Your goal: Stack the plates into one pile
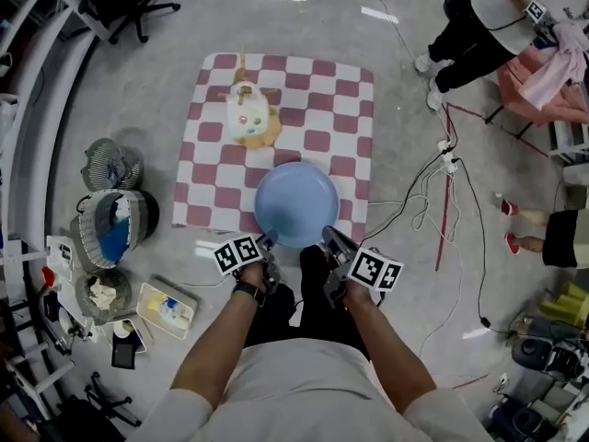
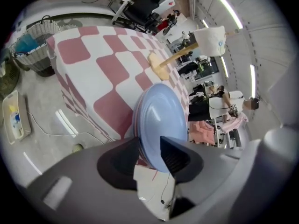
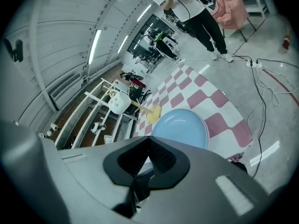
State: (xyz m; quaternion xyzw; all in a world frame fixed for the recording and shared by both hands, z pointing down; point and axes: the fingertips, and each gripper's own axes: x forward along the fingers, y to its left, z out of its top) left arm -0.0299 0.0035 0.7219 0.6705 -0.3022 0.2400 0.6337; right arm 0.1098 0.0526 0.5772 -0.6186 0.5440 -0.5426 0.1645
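Danger mostly at the near rim. Found in the lower middle of the head view, at the lower edge of the checked cloth (image 1: 350, 109): the blue plates (image 1: 296, 203), already in one pile, judging by the several rims layered in the left gripper view. Seems to reach a little over the cloth's lower edge; cannot tell how much support is under that part.

State of the left gripper (image 2: 149, 138): released, jaws wide apart, plate rim between them, no pad pressing on it. State of the right gripper (image 3: 148, 139): clenched, tips together, nothing seen between them, close by the rim at the lower right of the pile; touching or not, cannot tell.

Possible trouble from here: hooking a jaw on the rim by drawing the left gripper back crooked or lifting it too soon. Result: dragging the top plate off centre, or pulling the whole pile over the lower edge and down to the floor (image 1: 405, 99). Also a knock from the closed right gripper, so near to the rim. No danger seen from the white and yellow object (image 1: 248, 113), well apart in the upper part of the cloth.

Direction: round, so no long axis and no pointing end. Lying flat, hollow side up, facing the head camera. Looks tilted in the left gripper view, probably only through the slant of that camera.
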